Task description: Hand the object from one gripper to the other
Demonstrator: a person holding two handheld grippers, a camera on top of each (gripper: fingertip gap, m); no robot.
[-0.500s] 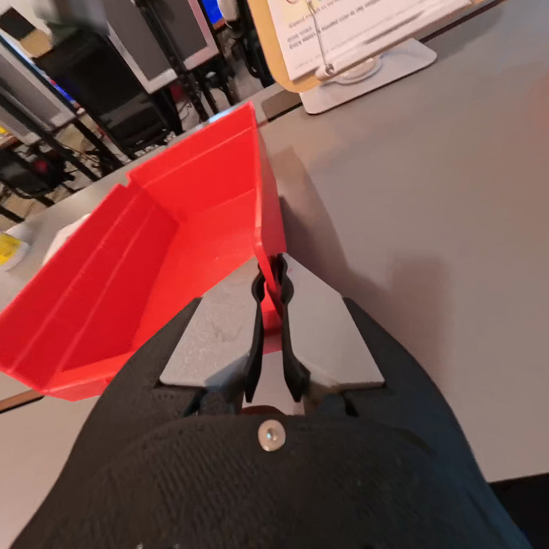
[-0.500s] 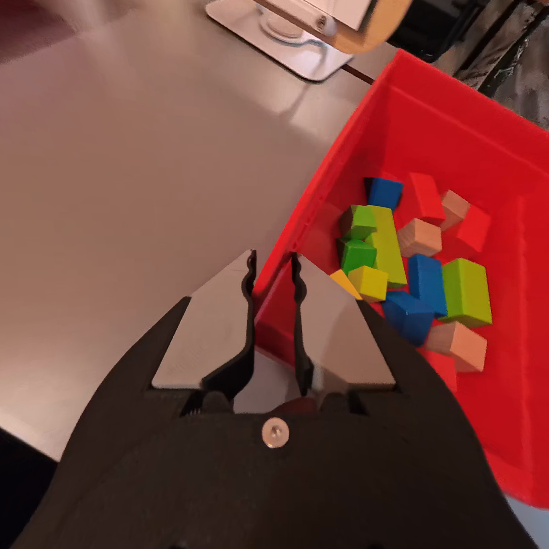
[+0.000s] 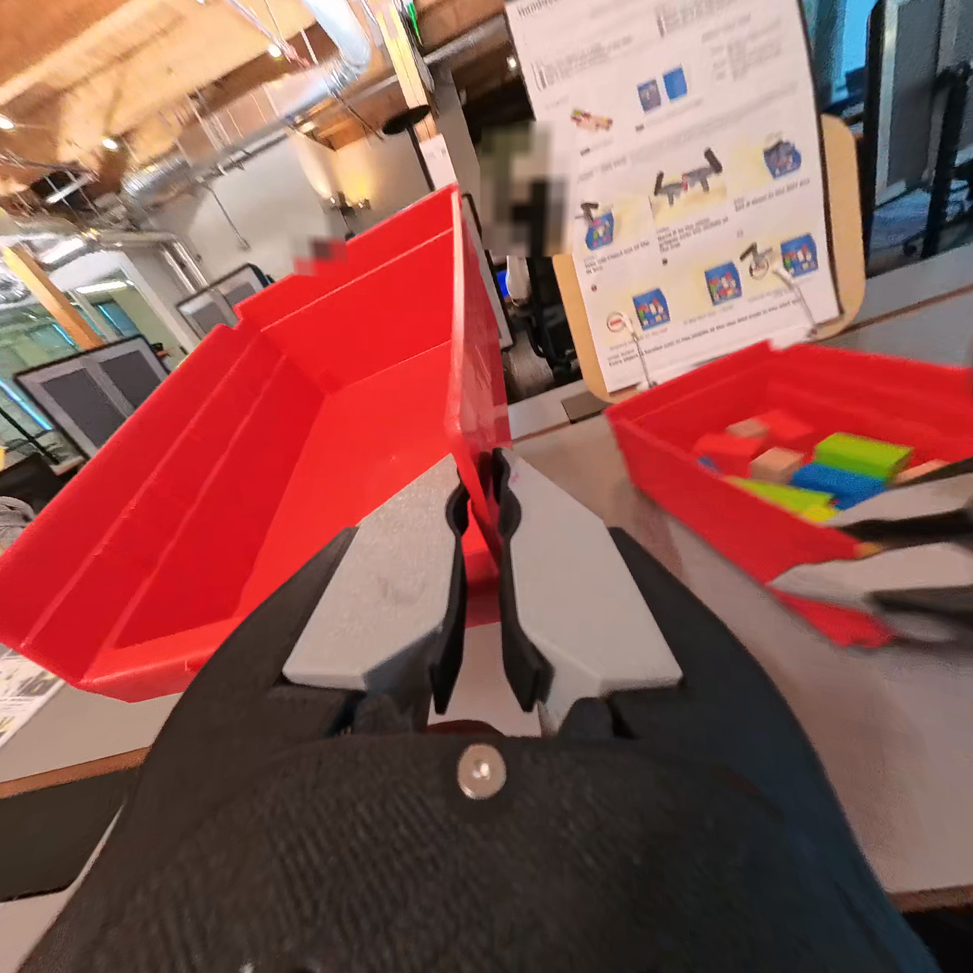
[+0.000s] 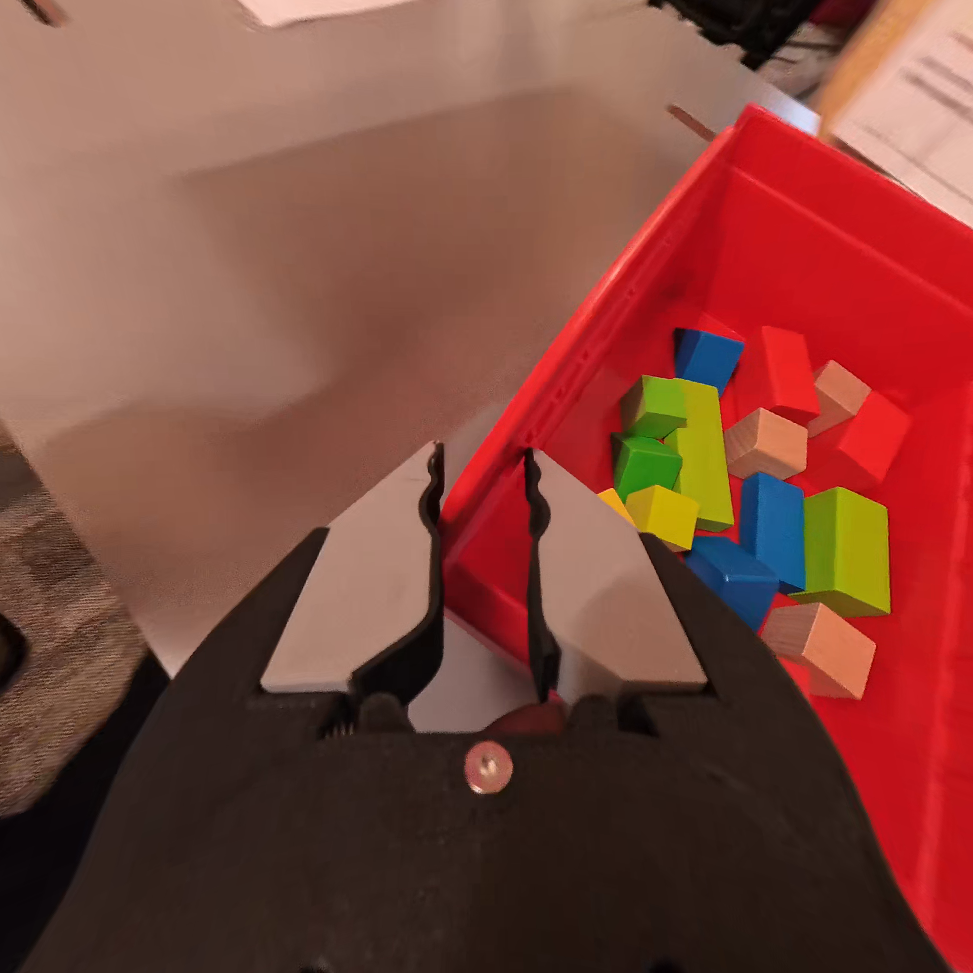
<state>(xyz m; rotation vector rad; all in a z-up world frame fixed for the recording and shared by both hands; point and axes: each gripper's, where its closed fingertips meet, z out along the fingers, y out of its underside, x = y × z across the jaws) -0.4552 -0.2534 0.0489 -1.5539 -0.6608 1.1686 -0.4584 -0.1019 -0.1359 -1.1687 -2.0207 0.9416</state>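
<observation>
While its two fingers are pinched almost together, the left hand-held gripper (image 3: 482, 474) clamps the thin side wall of an empty red bin (image 3: 316, 447), one dark pad on the inside face and one on the outside. That grip is the same as half a second ago. What has changed is the height: the bin then sat low against the grey counter (image 3: 605, 474), and now it is raised and tipped, its far wall reaching up in front of the ceiling and an instruction board (image 3: 684, 184).

Farther right, the right hand-held gripper (image 4: 482, 463) stands at a narrow-to-middling spread astride the near wall of a second red bin (image 4: 790, 237). One finger is outside and one inside, with red plastic filling the gap, so the pads appear to bear on the wall. This bin holds loose wooden blocks (image 4: 705, 458) in green, yellow, blue, red and plain wood. Its place between the fingers matches the earlier picture, though the counter behind has shifted — so it is probably being carried along.

Each tool is busy with its own bin, well apart, so no handover has begun — one side would have to free itself first.
</observation>
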